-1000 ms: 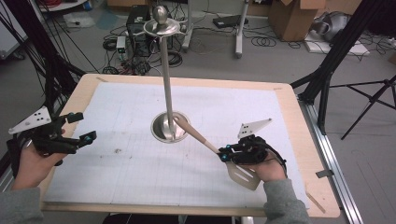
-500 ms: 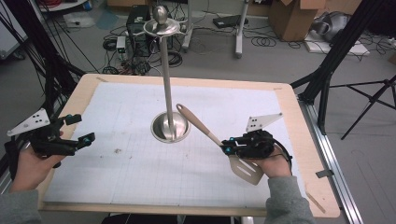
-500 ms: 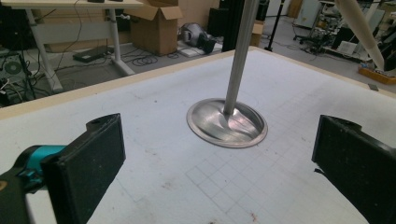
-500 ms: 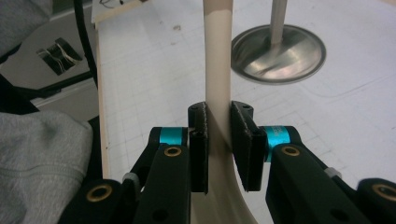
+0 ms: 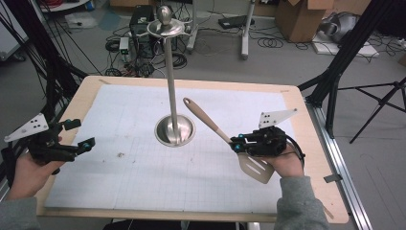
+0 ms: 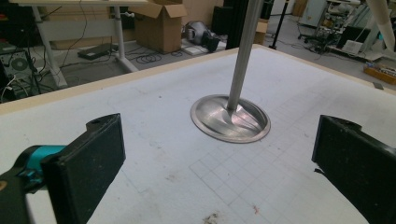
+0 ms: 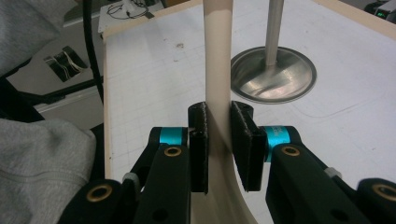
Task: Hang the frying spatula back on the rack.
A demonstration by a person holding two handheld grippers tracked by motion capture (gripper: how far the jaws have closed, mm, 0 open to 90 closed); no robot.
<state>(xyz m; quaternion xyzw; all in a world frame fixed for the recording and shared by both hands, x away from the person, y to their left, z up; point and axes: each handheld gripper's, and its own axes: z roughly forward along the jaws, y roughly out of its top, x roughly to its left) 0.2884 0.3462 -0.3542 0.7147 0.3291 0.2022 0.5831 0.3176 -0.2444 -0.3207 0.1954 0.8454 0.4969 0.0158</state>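
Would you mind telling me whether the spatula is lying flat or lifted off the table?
Lifted. The right tool clamps the spatula at its neck, handle slanting up toward the stand.

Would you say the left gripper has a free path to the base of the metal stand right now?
Probably yes: the left gripper is open and holds nothing, and only bare mat lies between it and the stand's base.

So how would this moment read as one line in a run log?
right gripper: shut on spatula | spatula: off mat, handle toward stand | left gripper: open
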